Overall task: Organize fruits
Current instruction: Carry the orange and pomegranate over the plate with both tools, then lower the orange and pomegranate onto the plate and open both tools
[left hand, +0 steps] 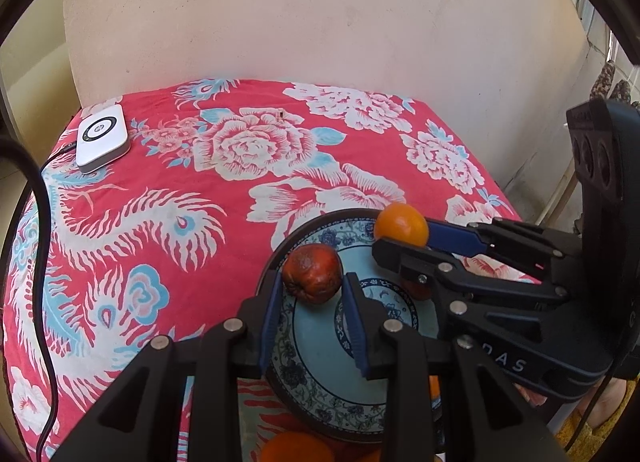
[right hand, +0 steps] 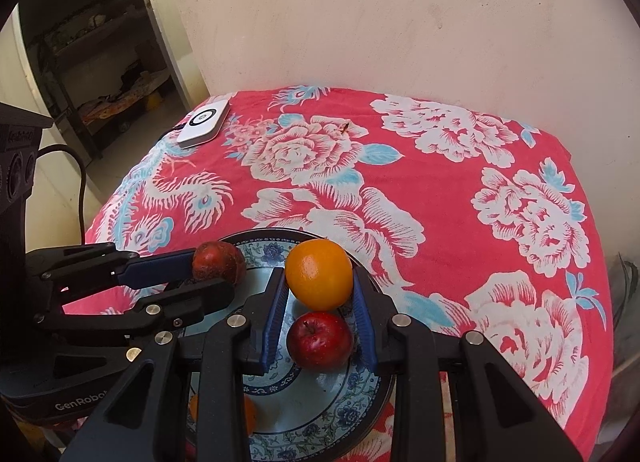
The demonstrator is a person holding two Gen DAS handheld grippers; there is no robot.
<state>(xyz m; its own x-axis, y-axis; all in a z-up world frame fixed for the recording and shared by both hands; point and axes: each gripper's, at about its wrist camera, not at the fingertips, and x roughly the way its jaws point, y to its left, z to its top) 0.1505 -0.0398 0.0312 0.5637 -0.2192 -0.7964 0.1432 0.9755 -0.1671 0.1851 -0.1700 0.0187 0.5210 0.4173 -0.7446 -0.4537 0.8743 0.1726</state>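
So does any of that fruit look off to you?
Yes. The dark red fruit held in the left claw over the plate is wrinkled and brown-blotched, as if shrivelled or rotting. The orange in the right claw and the apple on the plate look smooth and fresh.

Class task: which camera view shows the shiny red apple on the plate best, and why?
The right wrist view: the red apple lies whole and unobstructed on the plate. In the left wrist view only a sliver shows, behind the right claw.
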